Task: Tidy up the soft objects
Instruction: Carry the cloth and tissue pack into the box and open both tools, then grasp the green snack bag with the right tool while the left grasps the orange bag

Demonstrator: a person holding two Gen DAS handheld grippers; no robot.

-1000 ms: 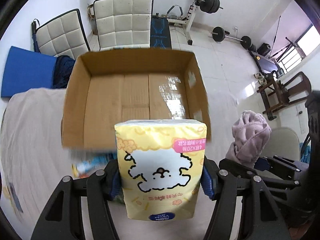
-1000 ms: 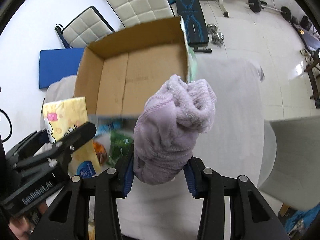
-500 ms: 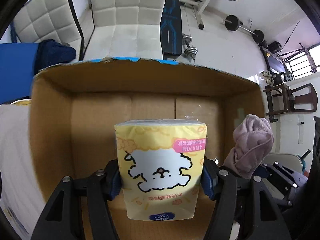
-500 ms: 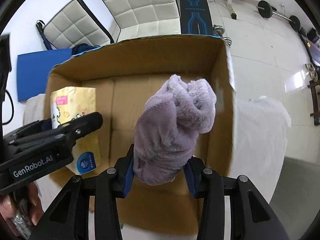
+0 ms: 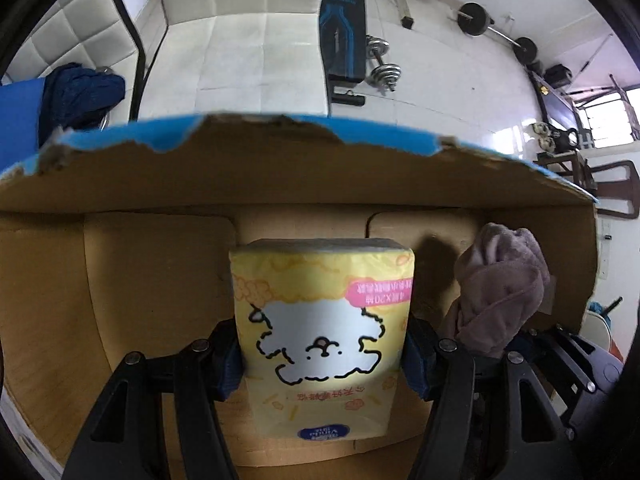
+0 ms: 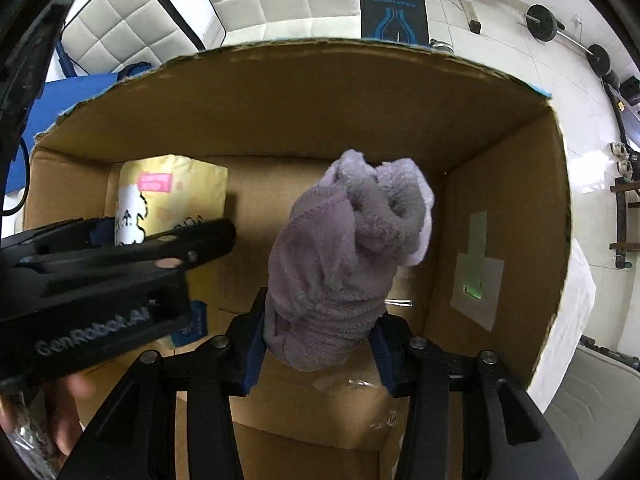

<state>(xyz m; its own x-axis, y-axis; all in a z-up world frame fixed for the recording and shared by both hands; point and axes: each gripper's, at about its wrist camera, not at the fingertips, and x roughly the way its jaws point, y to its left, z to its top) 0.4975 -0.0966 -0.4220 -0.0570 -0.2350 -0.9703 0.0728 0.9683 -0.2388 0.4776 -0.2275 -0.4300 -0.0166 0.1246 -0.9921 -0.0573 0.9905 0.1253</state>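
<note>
My left gripper (image 5: pixel 322 354) is shut on a yellow tissue pack (image 5: pixel 324 320) with a white dog drawing, held low inside the open cardboard box (image 5: pixel 280 168). My right gripper (image 6: pixel 320 344) is shut on a bunched lilac towel (image 6: pixel 344 256), also inside the box (image 6: pixel 500 160), to the right of the pack. The towel shows at the right in the left wrist view (image 5: pixel 496 300). The pack (image 6: pixel 168 192) and the left gripper (image 6: pixel 120 256) show at the left in the right wrist view.
The box has a torn far rim with blue outer print and green tape (image 6: pixel 476 256) on its right wall. Beyond it stand white padded chairs (image 5: pixel 240 40), a weight bench (image 5: pixel 344 32), dumbbells and a blue mat (image 5: pixel 20 120). A white cloth (image 6: pixel 576 304) lies right of the box.
Both grippers have moved forward and down from above the near edge into the box, each still holding its object. The box walls now fill both views.
</note>
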